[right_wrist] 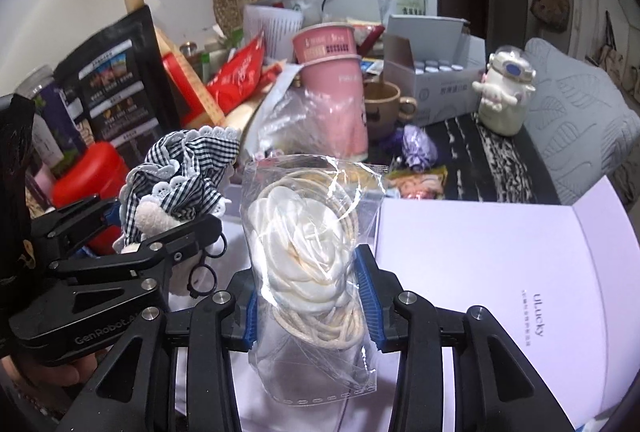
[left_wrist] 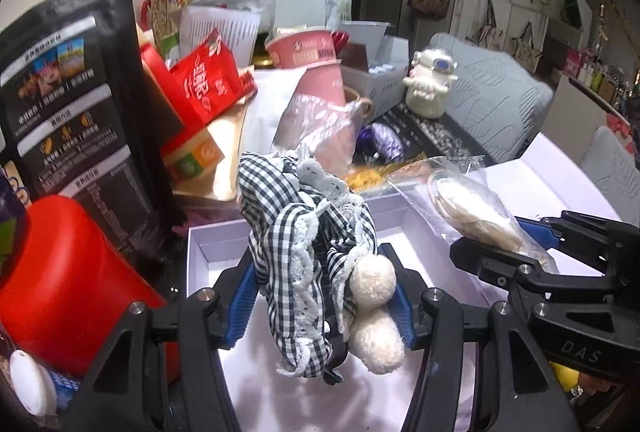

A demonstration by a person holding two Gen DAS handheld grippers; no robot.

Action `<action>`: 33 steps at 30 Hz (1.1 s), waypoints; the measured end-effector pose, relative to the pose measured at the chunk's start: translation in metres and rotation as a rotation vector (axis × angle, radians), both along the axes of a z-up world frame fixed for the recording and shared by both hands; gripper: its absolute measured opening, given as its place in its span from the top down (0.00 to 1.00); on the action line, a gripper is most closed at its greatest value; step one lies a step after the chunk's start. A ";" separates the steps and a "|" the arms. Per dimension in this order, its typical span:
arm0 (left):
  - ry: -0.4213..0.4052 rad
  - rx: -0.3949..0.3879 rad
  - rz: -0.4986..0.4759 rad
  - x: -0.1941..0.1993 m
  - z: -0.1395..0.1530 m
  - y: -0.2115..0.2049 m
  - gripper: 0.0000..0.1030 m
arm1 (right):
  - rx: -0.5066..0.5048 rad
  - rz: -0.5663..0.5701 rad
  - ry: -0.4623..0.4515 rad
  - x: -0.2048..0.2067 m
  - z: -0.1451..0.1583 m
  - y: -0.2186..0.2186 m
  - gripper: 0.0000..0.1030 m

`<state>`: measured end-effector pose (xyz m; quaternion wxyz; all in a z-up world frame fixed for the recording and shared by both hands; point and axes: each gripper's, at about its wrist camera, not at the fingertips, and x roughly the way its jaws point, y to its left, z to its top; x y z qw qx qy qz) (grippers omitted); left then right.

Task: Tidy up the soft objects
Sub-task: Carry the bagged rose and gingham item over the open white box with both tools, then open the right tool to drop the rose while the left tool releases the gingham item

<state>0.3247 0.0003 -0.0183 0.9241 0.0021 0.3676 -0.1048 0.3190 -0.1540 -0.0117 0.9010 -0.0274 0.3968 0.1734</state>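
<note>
left tool (left_wrist: 324,296) grips gingham scrunchie (left_wrist: 296,232); right tool (right_wrist: 312,304) grips bagged cord (right_wrist: 308,256); clutter behind box (left_wrist: 200,244)

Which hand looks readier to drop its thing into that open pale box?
Probably the left. Its claw holds the checked scrunchie right over the box, while the right claw holds its bagged flower nearer the lid.

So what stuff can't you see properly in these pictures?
- Floor of the open white box: left wrist view, hidden by the checked scrunchie in the left gripper.
- Bottom of the clear bag: right wrist view, behind the right gripper.
- Small print on the black pouch: blurred, too small.
- White box lid: cut off at the edge.
</note>
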 end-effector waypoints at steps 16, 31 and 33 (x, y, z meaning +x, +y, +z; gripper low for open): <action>0.107 0.081 0.082 0.017 -0.022 0.003 0.26 | -0.051 -0.021 0.092 0.007 -0.023 0.002 0.38; 0.043 0.065 0.092 -0.012 0.015 0.010 0.26 | -0.066 -0.041 0.035 -0.015 0.010 0.003 0.38; 0.027 0.062 0.094 -0.018 0.024 0.011 0.26 | -0.062 -0.041 0.018 -0.022 0.018 0.004 0.38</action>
